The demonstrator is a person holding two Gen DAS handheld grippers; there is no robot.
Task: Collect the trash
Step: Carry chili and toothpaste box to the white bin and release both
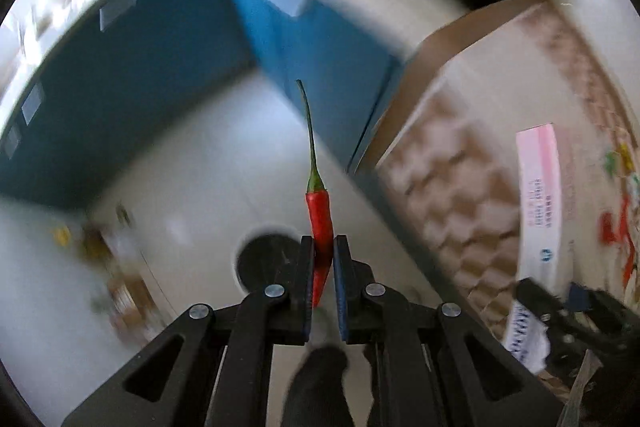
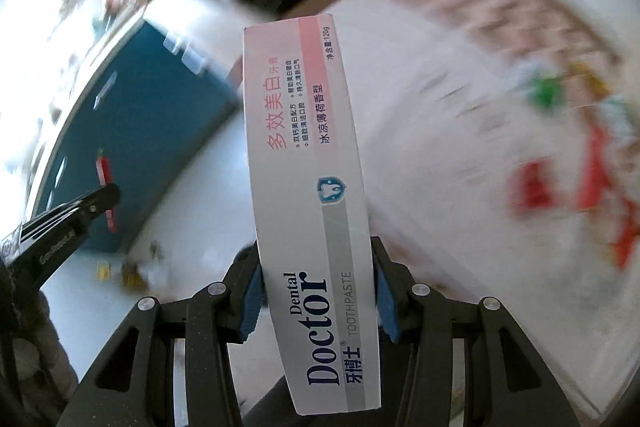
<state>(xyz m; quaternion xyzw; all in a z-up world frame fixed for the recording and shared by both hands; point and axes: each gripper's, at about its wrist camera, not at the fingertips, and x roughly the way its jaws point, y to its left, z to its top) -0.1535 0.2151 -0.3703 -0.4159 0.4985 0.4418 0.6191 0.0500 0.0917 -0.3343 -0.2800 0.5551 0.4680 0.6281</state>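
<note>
My left gripper (image 1: 323, 251) is shut on a red chili pepper (image 1: 319, 215), whose long green stem points away from me, held in the air above the floor. My right gripper (image 2: 318, 279) is shut on a white and pink toothpaste box (image 2: 308, 155), held lengthwise between the blue pads. The toothpaste box also shows at the right of the left wrist view (image 1: 538, 203), with the right gripper (image 1: 560, 311) below it. The chili pepper (image 2: 105, 169) and the left gripper (image 2: 106, 195) show at the left of the right wrist view.
A patterned tabletop (image 1: 460, 187) with a brown edge lies to the right, with blurred red and green items (image 2: 560, 167) on it. A teal cabinet (image 1: 140, 87) stands behind on a pale floor (image 1: 192, 179). Small scraps (image 2: 132, 271) lie on the floor.
</note>
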